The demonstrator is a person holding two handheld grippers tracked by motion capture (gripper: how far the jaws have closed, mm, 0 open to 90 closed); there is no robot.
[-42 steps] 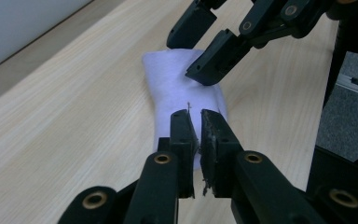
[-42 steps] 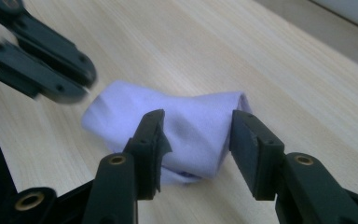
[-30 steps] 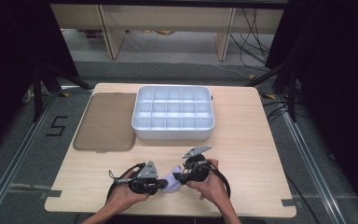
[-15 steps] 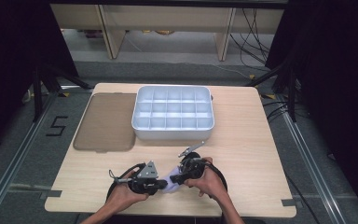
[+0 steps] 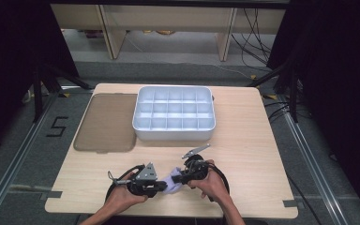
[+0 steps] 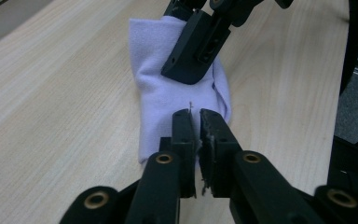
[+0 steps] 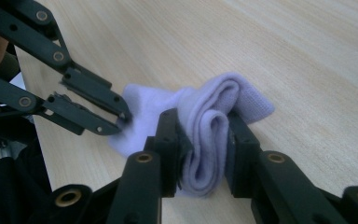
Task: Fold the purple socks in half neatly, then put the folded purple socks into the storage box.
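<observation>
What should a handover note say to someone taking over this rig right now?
Left gripper: fingers nearly shut, pinching one end of the lilac cloth.
Right gripper: its fingers have just been closing and now squeeze the bunched folds of the cloth's other end.
Cloth: at the table's near edge, between both hands.
Compartment tray and brown lid: farther back, untouched.
Done: both ends gripped.
Left: probably finishing the fold, then placing it.

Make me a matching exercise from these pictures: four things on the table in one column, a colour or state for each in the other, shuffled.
Things:
1. cloth
2. compartment tray
3. flat lid
4. table

Descriptions:
A. brownish and see-through
B. light wood
C. lilac, bunched between the right gripper jaws
D. white, split into compartments

Pairs: 1-C, 2-D, 3-A, 4-B
</observation>
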